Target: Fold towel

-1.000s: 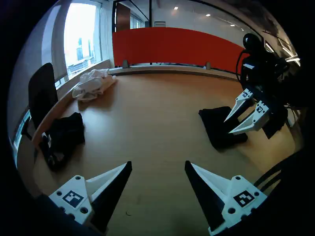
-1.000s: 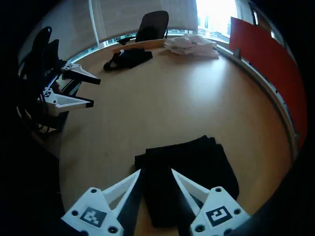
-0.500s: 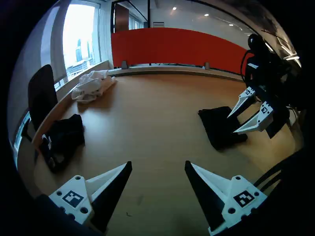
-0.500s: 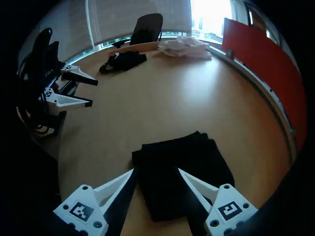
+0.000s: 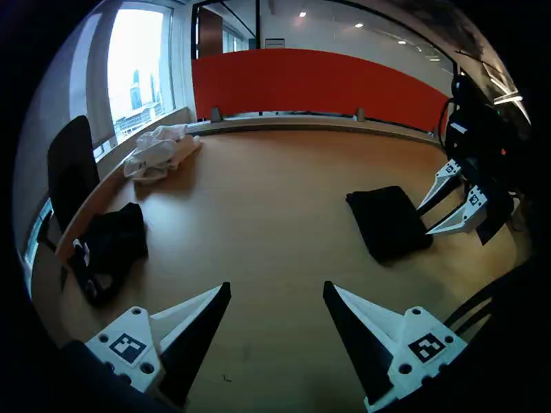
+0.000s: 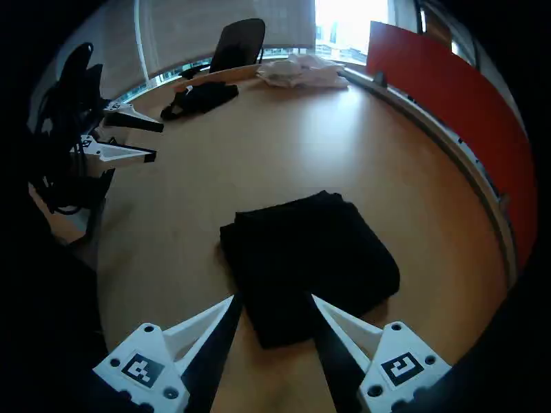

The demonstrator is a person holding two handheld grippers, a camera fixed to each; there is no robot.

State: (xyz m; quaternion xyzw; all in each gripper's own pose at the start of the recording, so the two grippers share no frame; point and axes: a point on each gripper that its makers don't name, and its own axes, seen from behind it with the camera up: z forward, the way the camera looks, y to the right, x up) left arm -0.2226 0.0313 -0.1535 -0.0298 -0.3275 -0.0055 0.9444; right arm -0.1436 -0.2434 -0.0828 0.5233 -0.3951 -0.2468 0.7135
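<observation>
**Right gripper view and left gripper view: one folded towel, two open grippers**

One black towel point(image 6: 310, 265) lies folded into a thick rectangle on the wooden table point(image 6: 289, 151). The right gripper point(image 6: 274, 297) has its fingers spread wide and grips nothing. Its tips are at the towel's near edge, and contact cannot be judged. The left gripper point(image 5: 275, 289) is likewise spread and empty over bare wood, well apart from the towel.

Three other items are counted at the table's far rim: one heap of white cloth point(image 5: 160, 148), one black bundle point(image 5: 110, 248) and one dark office chair point(image 5: 69, 172). The tabletop is pale and curved. A red partition point(image 5: 317, 79) runs along one side, next to a bright window point(image 5: 138, 69).
</observation>
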